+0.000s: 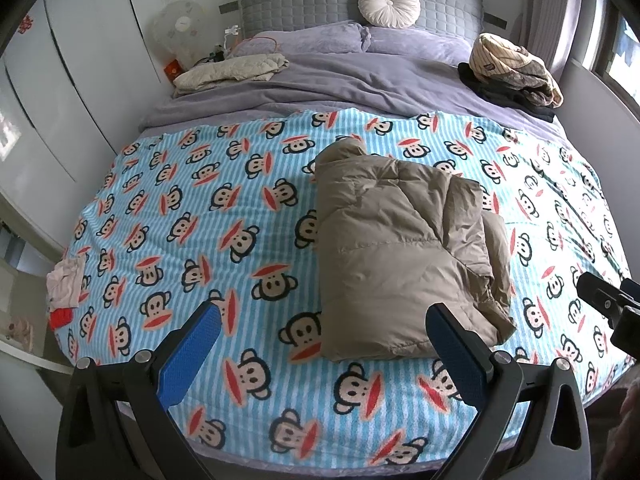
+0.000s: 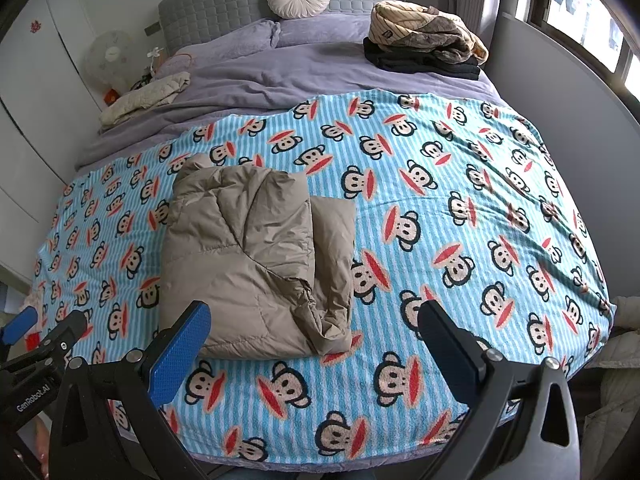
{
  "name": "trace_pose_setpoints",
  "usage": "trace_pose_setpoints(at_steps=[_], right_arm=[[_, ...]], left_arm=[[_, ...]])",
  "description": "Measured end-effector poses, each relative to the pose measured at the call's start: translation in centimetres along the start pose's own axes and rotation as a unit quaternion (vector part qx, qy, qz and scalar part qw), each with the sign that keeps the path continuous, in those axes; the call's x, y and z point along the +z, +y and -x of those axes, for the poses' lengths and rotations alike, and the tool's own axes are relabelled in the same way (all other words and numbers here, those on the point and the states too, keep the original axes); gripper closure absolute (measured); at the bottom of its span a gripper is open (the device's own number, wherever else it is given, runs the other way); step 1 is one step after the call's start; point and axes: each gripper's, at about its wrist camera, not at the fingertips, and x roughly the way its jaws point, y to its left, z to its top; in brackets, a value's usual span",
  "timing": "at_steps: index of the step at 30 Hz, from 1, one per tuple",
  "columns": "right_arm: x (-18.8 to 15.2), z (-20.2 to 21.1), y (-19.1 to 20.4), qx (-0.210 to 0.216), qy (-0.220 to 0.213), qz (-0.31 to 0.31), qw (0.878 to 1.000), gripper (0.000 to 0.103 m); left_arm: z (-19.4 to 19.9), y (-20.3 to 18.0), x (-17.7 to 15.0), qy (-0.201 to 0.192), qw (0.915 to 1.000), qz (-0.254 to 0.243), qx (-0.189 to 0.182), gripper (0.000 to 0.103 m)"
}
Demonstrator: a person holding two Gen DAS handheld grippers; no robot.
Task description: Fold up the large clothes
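Note:
A tan puffer jacket [image 1: 404,248] lies folded into a thick bundle on the blue monkey-print blanket [image 1: 200,208]; it also shows in the right wrist view [image 2: 256,260]. My left gripper [image 1: 324,320] is open and empty, held above the blanket in front of the bundle's near edge. My right gripper [image 2: 314,320] is open and empty, also held off the bundle's near edge. The right gripper's body shows at the right edge of the left wrist view [image 1: 612,300]. The left gripper shows at the lower left of the right wrist view [image 2: 36,344].
A pile of folded clothes [image 1: 516,68] sits at the back right of the bed, a cream quilted garment [image 1: 232,72] at the back left. A round cushion [image 1: 388,4] leans on the grey headboard. A small pink cloth [image 1: 66,284] lies at the blanket's left edge. A fan [image 1: 180,28] stands beside the bed.

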Motion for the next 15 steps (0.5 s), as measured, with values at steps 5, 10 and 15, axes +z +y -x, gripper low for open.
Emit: trace_pose_setpoints(at_steps=[5, 10, 15], right_arm=[[-0.07, -0.03, 0.11, 0.0, 0.0, -0.001, 1.0, 0.0], [-0.1, -0.02, 0.16, -0.001, 0.0, -0.002, 1.0, 0.0], [-0.12, 0.05, 0.21, -0.001, 0.0, -0.003, 1.0, 0.0]], left_arm=[[0.09, -0.06, -0.03, -0.005, 1.0, 0.0, 0.002, 0.0], [0.24, 0.1, 0.05, -0.012, 0.9999, -0.006, 0.001, 0.0], [0.34, -0.08, 0.08, -0.012, 0.9999, -0.008, -0.002, 0.0]])
